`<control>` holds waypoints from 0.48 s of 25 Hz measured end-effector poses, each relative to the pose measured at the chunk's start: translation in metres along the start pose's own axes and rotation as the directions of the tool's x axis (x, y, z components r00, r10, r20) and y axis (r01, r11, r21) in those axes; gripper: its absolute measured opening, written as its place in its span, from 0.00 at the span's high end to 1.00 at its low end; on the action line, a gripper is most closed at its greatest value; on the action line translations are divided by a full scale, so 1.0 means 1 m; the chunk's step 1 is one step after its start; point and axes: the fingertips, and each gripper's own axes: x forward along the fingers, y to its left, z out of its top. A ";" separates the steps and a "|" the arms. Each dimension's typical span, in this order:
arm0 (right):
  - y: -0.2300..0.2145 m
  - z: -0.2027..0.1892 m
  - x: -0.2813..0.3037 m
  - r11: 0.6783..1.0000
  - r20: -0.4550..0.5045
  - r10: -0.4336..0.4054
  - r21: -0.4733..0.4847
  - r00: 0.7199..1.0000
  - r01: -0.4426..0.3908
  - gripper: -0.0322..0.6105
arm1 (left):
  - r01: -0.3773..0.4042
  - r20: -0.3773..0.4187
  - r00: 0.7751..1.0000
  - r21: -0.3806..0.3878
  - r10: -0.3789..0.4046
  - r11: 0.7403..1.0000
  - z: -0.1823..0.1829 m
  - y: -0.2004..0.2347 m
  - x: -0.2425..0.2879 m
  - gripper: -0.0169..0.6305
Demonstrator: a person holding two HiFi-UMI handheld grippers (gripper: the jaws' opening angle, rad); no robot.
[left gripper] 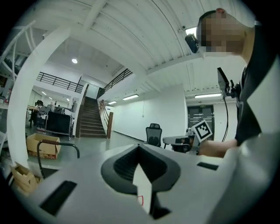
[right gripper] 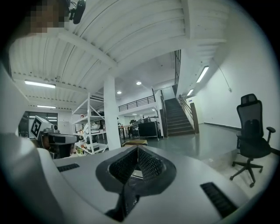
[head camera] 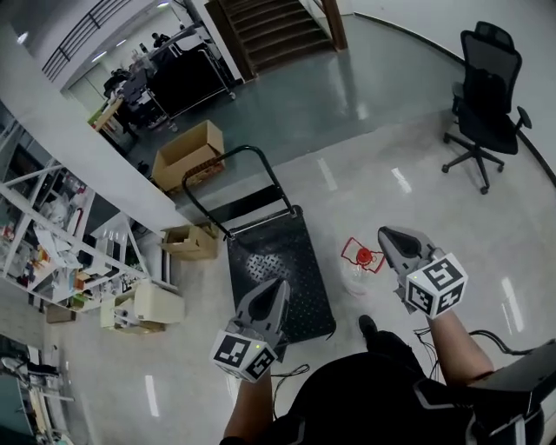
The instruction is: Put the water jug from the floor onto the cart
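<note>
The water jug point(head camera: 358, 275), clear with a red handle on top, stands on the pale floor just right of the black platform cart point(head camera: 276, 269). The cart's deck is bare, and its hoop handle point(head camera: 233, 167) rises at the far end. My left gripper point(head camera: 279, 285) hovers over the cart's near end with its jaws shut and nothing in them; its tips point(left gripper: 139, 147) meet. My right gripper point(head camera: 383, 232) hangs just right of the jug and above it, jaws shut and holding nothing, with its tips point(right gripper: 137, 148) together. Neither gripper touches the jug.
A black office chair point(head camera: 486, 96) stands at the far right. Cardboard boxes point(head camera: 187, 155) point(head camera: 191, 242) lie beyond and left of the cart. White shelving point(head camera: 52, 252) fills the left side, and stairs point(head camera: 274, 26) rise at the back. My foot point(head camera: 368, 327) is near the cart's corner.
</note>
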 end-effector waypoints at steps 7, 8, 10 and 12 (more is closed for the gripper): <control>-0.076 0.001 0.048 0.999 -0.030 0.039 0.025 0.999 -0.038 0.95 | -0.018 -0.003 1.000 0.002 0.018 1.000 0.020 0.011 0.086 0.98; -0.086 -0.001 0.053 0.999 -0.034 0.039 0.032 0.999 -0.038 0.95 | -0.018 -0.006 1.000 0.006 0.018 1.000 0.020 0.012 0.096 0.98; -0.104 -0.006 0.063 0.998 -0.042 0.034 0.047 0.999 -0.032 0.95 | -0.023 -0.021 1.000 0.009 0.023 1.000 0.017 0.016 0.115 0.98; -0.116 -0.011 0.073 0.997 -0.046 0.035 0.063 0.998 -0.032 0.95 | -0.033 -0.038 0.999 0.002 0.033 0.999 0.011 0.023 0.130 0.98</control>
